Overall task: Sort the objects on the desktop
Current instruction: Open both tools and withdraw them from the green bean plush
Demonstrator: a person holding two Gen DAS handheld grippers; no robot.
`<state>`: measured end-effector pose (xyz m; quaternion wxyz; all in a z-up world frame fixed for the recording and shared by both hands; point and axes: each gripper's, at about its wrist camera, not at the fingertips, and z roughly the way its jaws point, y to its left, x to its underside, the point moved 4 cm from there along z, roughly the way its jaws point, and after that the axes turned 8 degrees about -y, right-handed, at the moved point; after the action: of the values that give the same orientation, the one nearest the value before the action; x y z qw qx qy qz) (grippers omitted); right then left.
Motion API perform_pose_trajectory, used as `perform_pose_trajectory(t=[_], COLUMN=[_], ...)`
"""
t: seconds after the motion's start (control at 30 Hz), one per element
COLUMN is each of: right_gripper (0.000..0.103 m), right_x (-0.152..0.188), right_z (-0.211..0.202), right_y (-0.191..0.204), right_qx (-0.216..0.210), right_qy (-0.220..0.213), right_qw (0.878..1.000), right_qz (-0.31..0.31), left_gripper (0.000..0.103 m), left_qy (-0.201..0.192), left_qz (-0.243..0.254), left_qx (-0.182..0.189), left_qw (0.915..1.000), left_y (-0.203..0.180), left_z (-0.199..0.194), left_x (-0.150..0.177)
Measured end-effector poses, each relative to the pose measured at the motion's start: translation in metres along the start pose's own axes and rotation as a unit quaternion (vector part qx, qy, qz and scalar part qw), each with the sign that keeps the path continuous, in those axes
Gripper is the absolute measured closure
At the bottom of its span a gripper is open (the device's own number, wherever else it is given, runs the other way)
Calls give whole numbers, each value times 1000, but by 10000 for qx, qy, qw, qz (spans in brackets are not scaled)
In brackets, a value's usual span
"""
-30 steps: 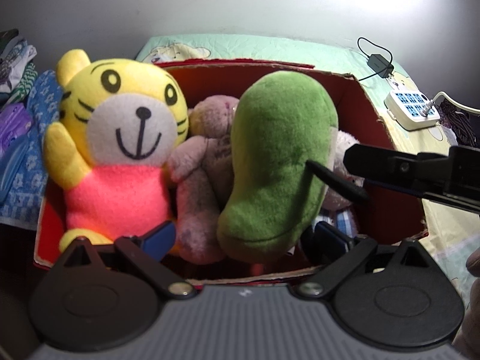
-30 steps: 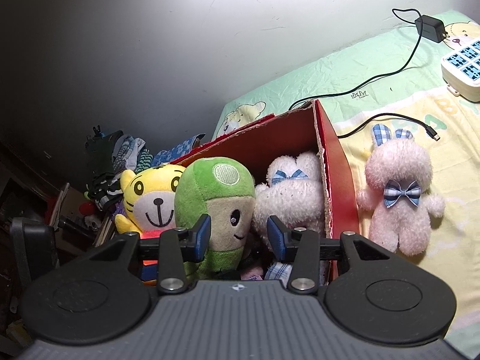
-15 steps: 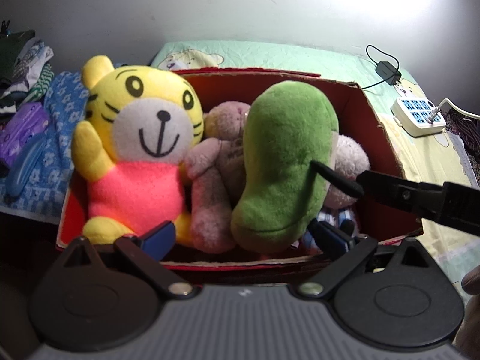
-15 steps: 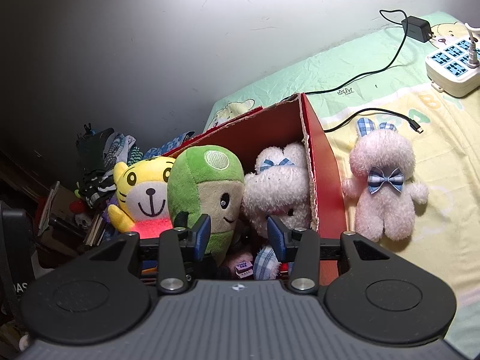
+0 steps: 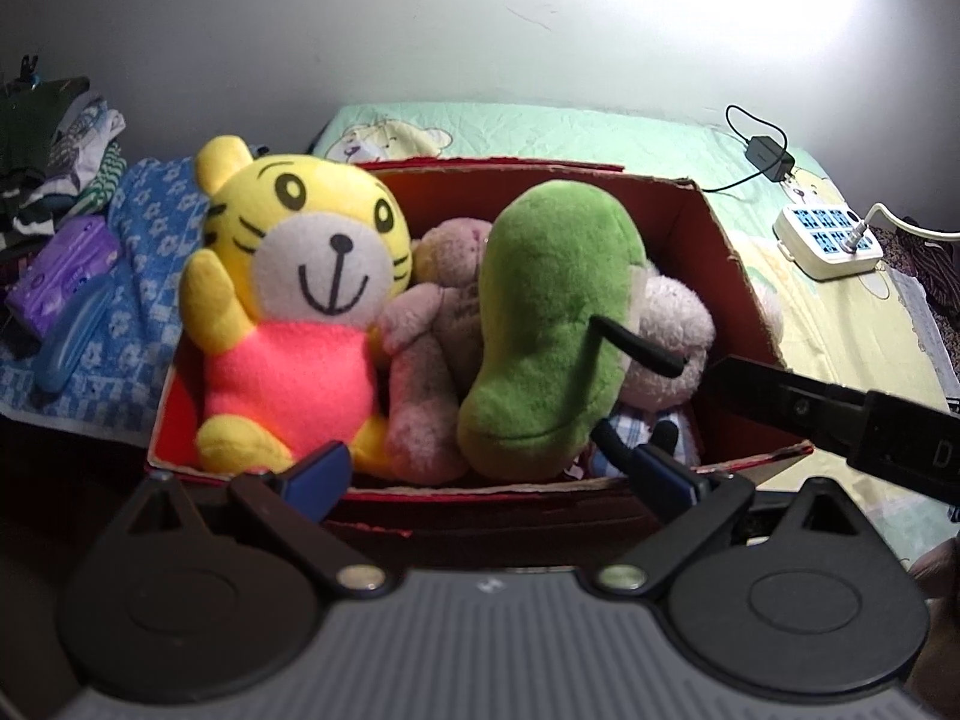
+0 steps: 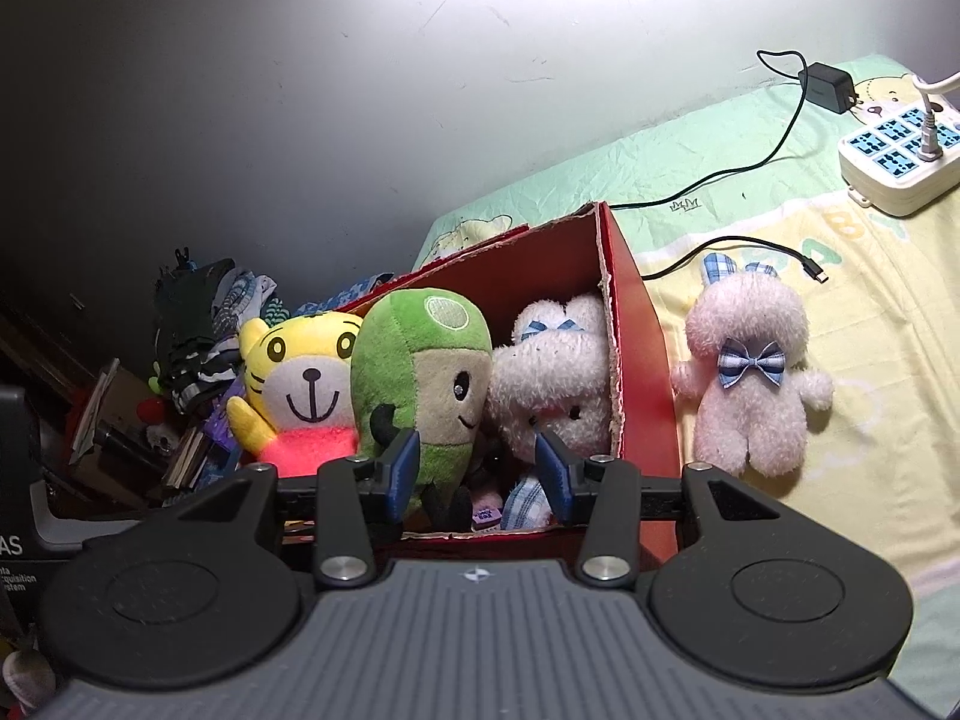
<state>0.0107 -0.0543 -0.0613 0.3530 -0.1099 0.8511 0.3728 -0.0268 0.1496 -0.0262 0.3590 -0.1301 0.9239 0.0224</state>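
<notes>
A red cardboard box (image 5: 729, 252) (image 6: 642, 354) on the bed holds a yellow tiger plush (image 5: 300, 312) (image 6: 294, 384), a faded pink bear (image 5: 438, 330), a green plush (image 5: 552, 324) (image 6: 426, 372) and a white bunny (image 6: 558, 372). A pink bunny with a blue bow (image 6: 750, 372) lies on the sheet right of the box. My left gripper (image 5: 489, 471) is open and empty in front of the box. My right gripper (image 6: 477, 471) is open and empty at the box's near end, and shows in the left wrist view (image 5: 840, 414).
A white power strip (image 5: 828, 240) (image 6: 900, 162) with a charger (image 6: 831, 87) and black cables lies at the back right of the bed. Folded clothes (image 5: 138, 264) and clutter sit left of the box. A wall stands behind.
Both grippers have drawn back from the box, still open and empty. The plush toys have not moved.
</notes>
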Motion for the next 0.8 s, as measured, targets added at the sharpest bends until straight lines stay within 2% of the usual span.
perform_pose_trajectory(t=[0.43,0.63,0.8], right_gripper=[56,56,56], right_x=[5,7,7], right_z=[-21,-32,-38], right_y=[1,-6,-23], right_qx=[-135,-141,-198], right_qy=[-181,-245,-135], right_qw=[9997,9996,9997], right_qz=[-34,-71,-39], left_gripper=[4,4,4], left_qy=[-6,-58,-39], left_qz=[41,155,220], left_qx=[97,236,391], left_qw=[9999,9996,9990], left_y=[-10,-25,-46], left_z=[-10,-16,-19], left_x=[8,17,27])
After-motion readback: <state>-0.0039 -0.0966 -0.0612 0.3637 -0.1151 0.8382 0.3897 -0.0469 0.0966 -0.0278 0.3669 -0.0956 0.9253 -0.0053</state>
